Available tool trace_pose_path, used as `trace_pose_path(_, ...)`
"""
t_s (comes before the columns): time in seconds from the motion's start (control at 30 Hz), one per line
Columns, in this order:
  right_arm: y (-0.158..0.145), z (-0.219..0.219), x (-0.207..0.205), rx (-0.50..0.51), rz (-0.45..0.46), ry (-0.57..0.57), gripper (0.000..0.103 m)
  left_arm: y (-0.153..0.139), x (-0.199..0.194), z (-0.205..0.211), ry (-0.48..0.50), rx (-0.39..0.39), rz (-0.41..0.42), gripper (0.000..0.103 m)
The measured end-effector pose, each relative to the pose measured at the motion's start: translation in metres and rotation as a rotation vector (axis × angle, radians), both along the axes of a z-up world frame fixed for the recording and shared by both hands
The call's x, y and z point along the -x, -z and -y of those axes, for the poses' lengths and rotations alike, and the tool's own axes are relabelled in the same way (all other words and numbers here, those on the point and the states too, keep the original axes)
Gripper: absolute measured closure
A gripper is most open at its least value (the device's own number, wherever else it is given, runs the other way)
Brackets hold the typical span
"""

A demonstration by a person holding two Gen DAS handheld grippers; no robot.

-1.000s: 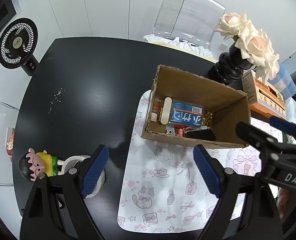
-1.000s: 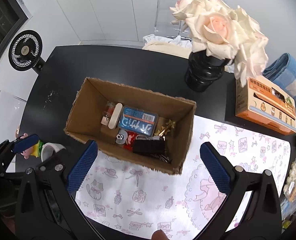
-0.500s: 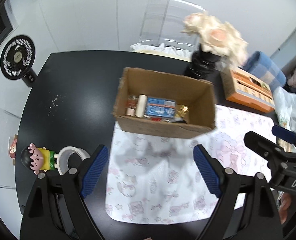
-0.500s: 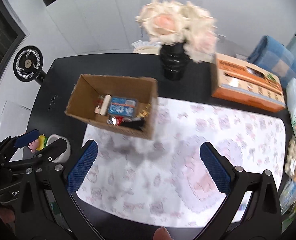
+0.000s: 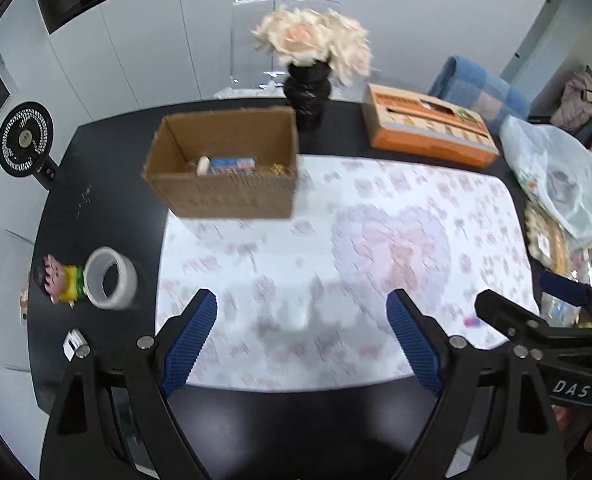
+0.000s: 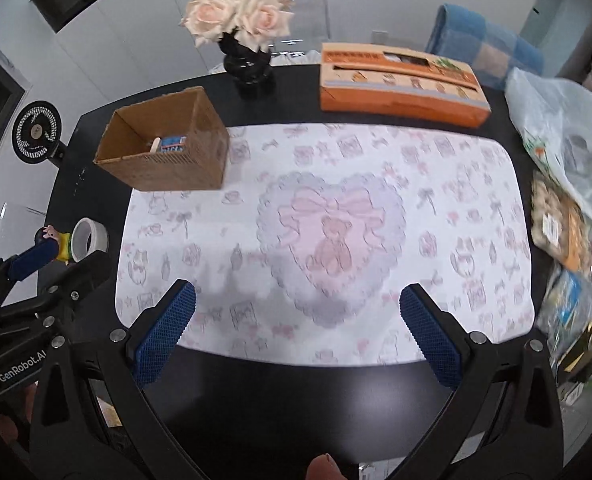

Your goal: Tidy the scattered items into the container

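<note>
Both jaws stand wide apart and empty: left gripper [image 5: 301, 344] and right gripper [image 6: 297, 330] hang over the white pink-printed mat [image 6: 435, 184]. Brown cardboard box [image 6: 168, 168] sits on its far left corner, small items inside.

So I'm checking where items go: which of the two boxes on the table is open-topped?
The plain brown cardboard box at the mat's left corner; its top is open, with items inside. The printed orange box behind is closed, bar a slot.
</note>
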State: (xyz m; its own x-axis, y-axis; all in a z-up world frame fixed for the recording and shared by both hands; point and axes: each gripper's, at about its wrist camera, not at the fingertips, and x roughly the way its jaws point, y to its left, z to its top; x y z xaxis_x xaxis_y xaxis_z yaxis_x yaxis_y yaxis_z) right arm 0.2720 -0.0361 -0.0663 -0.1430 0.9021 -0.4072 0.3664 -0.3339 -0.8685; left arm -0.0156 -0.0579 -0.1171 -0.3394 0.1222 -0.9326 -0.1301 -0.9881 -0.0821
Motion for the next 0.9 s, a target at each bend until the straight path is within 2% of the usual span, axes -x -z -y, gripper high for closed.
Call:
trace_pose_path(0.17, -0.024, 0.005, -0.021, 0.012, 0.006, 0.008, 0.000, 0.001, -0.026, -0.008, -0.013, -0.004, 0.030, 0.017)
trace_pose_path(0.3, -0.030, 0.010, -0.031, 0.028, 0.024, 0.008, 0.000, 0.003, -0.038, -0.012, -0.008, 0.011, 0.038, 0.017)
trace_pose_path(0.7, -0.052, 0.026, -0.041, 0.105, 0.002, 0.014, 0.000, -0.003, -0.044, -0.016, -0.013, 0.034, 0.034, 0.017)
trace_pose_path(0.9, -0.052, 0.032, -0.041, 0.108, 0.004, 0.004, 0.000, -0.007, -0.044, -0.019, -0.015, 0.040, 0.034, 0.017)
